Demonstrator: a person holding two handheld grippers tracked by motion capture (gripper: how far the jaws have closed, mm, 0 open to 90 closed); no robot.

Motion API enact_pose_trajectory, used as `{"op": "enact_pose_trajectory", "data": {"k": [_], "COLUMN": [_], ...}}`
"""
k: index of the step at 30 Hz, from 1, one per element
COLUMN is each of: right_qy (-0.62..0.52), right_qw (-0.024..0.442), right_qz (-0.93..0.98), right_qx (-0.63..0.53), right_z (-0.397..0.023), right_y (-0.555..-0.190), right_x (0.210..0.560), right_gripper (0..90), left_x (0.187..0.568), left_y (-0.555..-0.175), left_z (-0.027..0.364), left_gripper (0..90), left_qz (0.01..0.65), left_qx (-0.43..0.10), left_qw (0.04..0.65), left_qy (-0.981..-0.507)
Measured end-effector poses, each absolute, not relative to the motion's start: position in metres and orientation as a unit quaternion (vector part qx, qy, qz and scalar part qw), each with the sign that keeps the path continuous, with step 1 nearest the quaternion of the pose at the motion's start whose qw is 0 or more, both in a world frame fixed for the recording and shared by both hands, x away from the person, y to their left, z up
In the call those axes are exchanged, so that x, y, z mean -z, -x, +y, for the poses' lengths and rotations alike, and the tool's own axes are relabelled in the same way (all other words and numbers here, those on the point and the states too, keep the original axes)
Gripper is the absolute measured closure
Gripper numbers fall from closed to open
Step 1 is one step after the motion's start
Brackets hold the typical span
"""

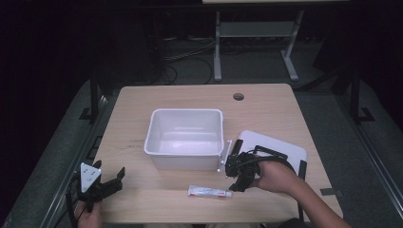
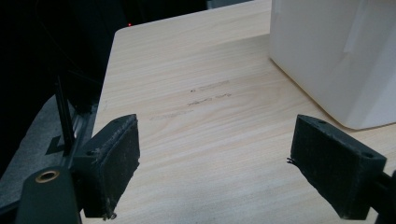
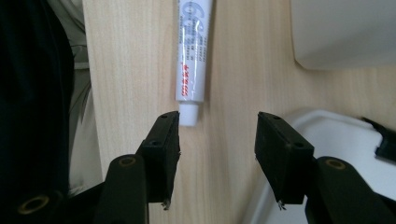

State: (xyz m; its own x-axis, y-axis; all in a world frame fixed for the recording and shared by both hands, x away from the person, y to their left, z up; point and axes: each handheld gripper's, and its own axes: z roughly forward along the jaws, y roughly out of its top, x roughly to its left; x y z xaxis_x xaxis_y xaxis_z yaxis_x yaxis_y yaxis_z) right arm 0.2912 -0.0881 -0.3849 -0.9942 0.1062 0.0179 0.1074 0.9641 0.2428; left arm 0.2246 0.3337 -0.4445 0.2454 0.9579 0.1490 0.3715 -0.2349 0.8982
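Observation:
A white toothpaste tube with red print lies on the wooden table near its front edge. In the right gripper view the tube points its white cap at my right gripper, which is open, the cap just beyond its left jaw. That right gripper sits just right of the tube, over the edge of a white lid. My left gripper stands open at the table's front left corner, with bare wood between its jaws.
A white plastic bin stands mid-table, its wall to the right of my left gripper. The flat white lid lies right of the bin. A cable hole marks the far side. A desk frame stands on the floor beyond.

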Motion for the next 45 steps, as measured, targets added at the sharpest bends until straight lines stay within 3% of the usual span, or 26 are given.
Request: {"op": "enact_pose_trajectory", "data": {"k": [28, 45], "right_qy": [0.015, 0.001], "right_qw": [0.021, 0.024], "right_qz": [-0.995, -0.996], "right_qx": [0.096, 0.083], "right_z": [-0.044, -0.029], "right_y": [-0.285, -0.286], "right_x": [0.415, 0.429], "right_gripper": [50.5, 58.0], "left_x": [0.445, 0.444], "left_y": [-0.225, -0.224], "left_z": [0.334, 0.335], "left_gripper": [15.0, 15.0], "left_qz": [0.483, 0.484], "left_qx": [-0.379, -0.379], "left_qw": [0.387, 0.388], "left_qy": [-0.688, -0.687]}}
